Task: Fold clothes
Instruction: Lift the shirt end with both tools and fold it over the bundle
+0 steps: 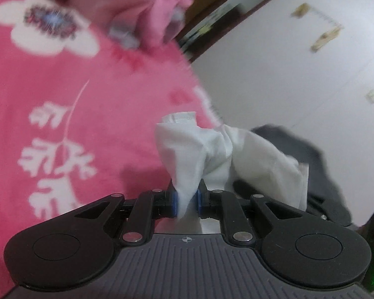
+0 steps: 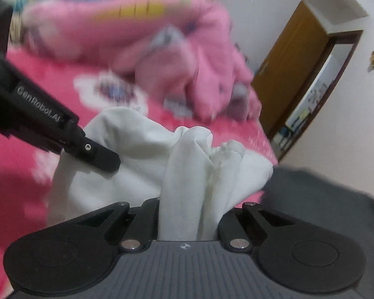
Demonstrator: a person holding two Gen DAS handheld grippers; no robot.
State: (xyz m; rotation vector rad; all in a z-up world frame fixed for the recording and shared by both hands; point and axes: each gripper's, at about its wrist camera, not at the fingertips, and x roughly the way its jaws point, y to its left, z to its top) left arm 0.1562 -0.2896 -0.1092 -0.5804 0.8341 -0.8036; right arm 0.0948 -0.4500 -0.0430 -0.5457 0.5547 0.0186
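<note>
Left tool [image 1: 187,200] and right tool [image 2: 187,220] each pinch the white garment [image 2: 137,154].

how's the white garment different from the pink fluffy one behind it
The white garment is plain, thin and pinched by both the left hand-held gripper and right hand-held gripper; the pink garment is fluffy, patterned and untouched. Both are crumpled, unfolded, on the pink floral bedspread.

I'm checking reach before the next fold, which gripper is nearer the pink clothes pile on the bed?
Left. The left gripper sits further up the bed toward the pink pile; the right gripper holds the white garment further back.
</note>
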